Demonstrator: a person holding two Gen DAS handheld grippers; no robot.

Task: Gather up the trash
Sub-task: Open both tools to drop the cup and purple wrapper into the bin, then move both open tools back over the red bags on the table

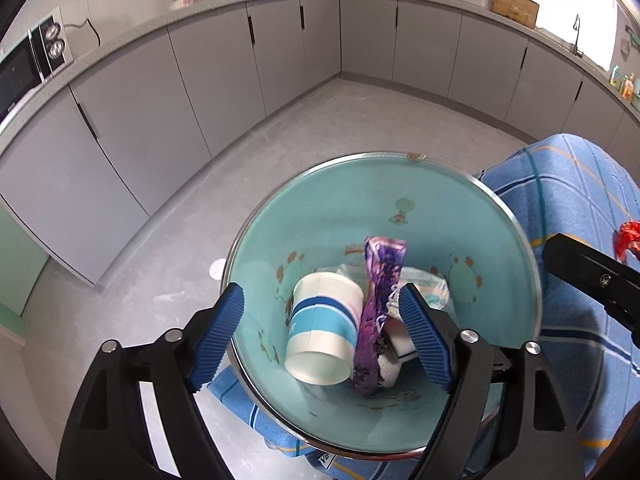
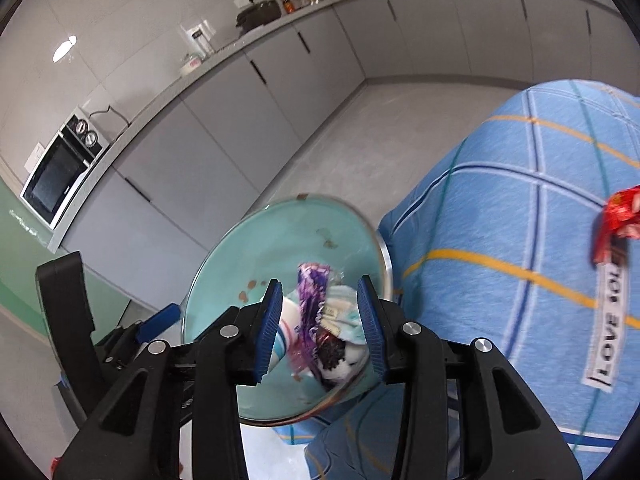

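A round teal trash bin (image 1: 400,216) with a metal rim stands beside a table under a blue checked cloth (image 1: 568,200). Inside lie a white paper cup with blue bands (image 1: 322,326), a purple wrapper (image 1: 380,304) and crumpled white wrappers (image 1: 430,288). My left gripper (image 1: 322,332) is open just above the bin, its blue pads either side of the cup and purple wrapper. My right gripper (image 2: 320,324) is open above the same bin (image 2: 280,240), empty, with the purple wrapper (image 2: 312,300) seen between its pads. A red wrapper (image 2: 622,212) lies on the cloth (image 2: 500,200).
Grey floor cabinets (image 1: 200,80) line the kitchen walls, with a microwave (image 2: 60,176) on the counter at left. A white strip with black letters (image 2: 608,320) lies on the cloth below the red wrapper. Grey floor (image 1: 320,128) stretches beyond the bin.
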